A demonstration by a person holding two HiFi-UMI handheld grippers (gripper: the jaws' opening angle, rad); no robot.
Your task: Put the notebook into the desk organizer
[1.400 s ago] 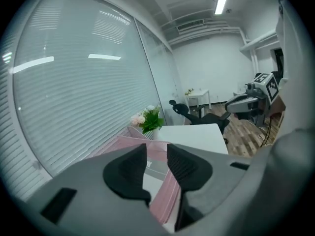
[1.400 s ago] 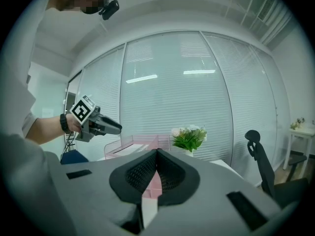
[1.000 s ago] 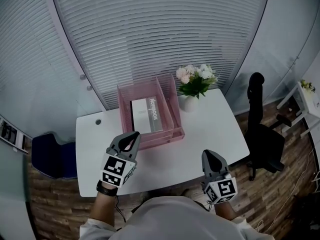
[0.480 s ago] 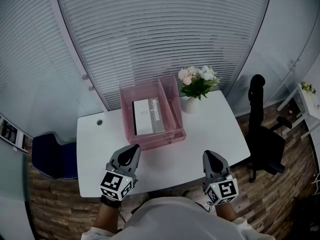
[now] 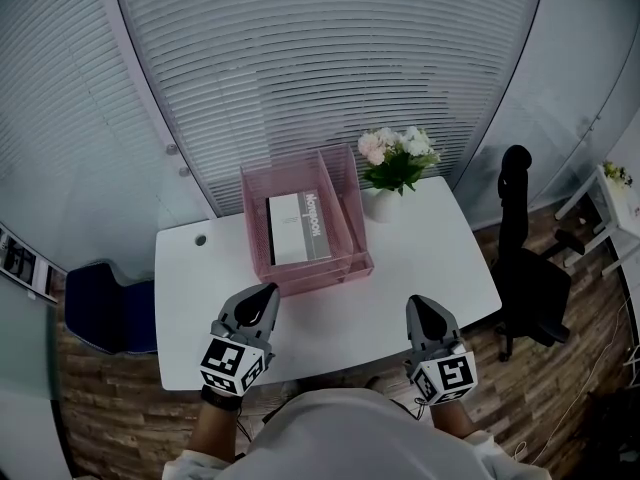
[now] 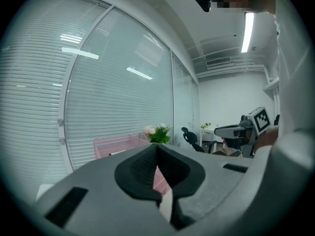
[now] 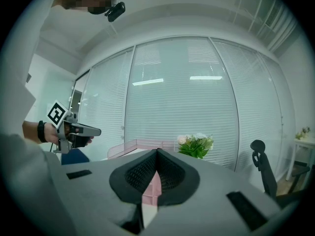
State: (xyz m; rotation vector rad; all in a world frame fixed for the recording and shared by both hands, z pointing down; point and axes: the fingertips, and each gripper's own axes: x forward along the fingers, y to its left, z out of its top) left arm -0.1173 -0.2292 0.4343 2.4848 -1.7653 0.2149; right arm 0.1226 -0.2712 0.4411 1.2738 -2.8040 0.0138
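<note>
You hold both grippers low over the near edge of the white desk (image 5: pixel 430 268), and each is clenched on nothing. The left gripper (image 5: pixel 268 291) points its closed jaws toward the front wall of the pink mesh desk organizer (image 5: pixel 322 272) and stops short of it, touching nothing. The right gripper (image 5: pixel 414 302), well apart on your right, hovers over bare desktop with its jaws pressed together as well. In each gripper view the dark pads meet at the tip, with only the pink organizer and the room showing beyond them. The notebook (image 5: pixel 297 228) already lies inside the organizer's wider left compartment, white cover up, its grey printed strip running along the side nearest the divider. A white vase of pink and white flowers (image 5: pixel 393 163) stands just beside the organizer's far right corner. Closed horizontal blinds (image 5: pixel 320 68) fill the glass wall behind the desk. A black office chair (image 5: pixel 520 258) sits off the desk's right end on the wood floor (image 5: pixel 560 388).
</note>
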